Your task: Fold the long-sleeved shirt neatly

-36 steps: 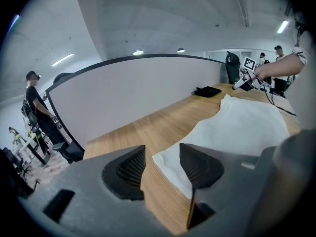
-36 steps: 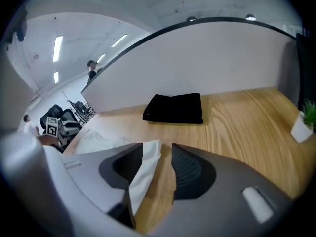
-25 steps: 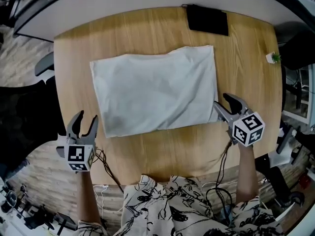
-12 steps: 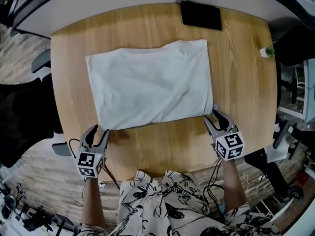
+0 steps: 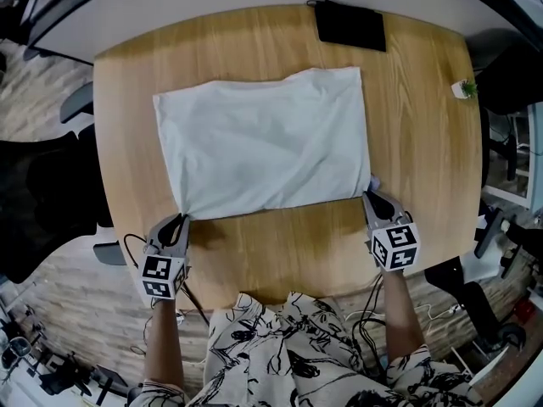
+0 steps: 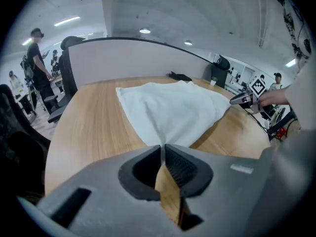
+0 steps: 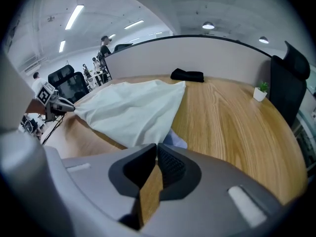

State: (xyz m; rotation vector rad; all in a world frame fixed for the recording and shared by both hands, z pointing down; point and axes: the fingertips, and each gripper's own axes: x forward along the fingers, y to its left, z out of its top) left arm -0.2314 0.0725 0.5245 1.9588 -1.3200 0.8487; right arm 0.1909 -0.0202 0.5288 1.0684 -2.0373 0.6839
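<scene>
Grey left tool (image 5: 181, 220) with its marker cube sits at the near left corner of the white long-sleeved shirt (image 5: 263, 147). Its jaws have just been closing, so now they're pressed together on that corner, and in the left gripper view you can see a thin sliver of white fabric caught between the black ribbed pads (image 6: 177, 169). Shirt itself is already folded down to a rough rectangle lying flat in the middle of the light wooden worktop (image 5: 424, 142), a few soft wrinkles, long edges running side to side. Flat black object (image 5: 350, 25) lies at the far edge, just past the shirt's far right corner, not touching it. Right tool (image 5: 371, 197) is the same story: jaws have just been closing too, and they're pinching the near right corner of the shirt, fabric visible between them. Way off right, a tiny green potted plant (image 5: 463, 89) stands near the worktop's edge, well apart from everything.
</scene>
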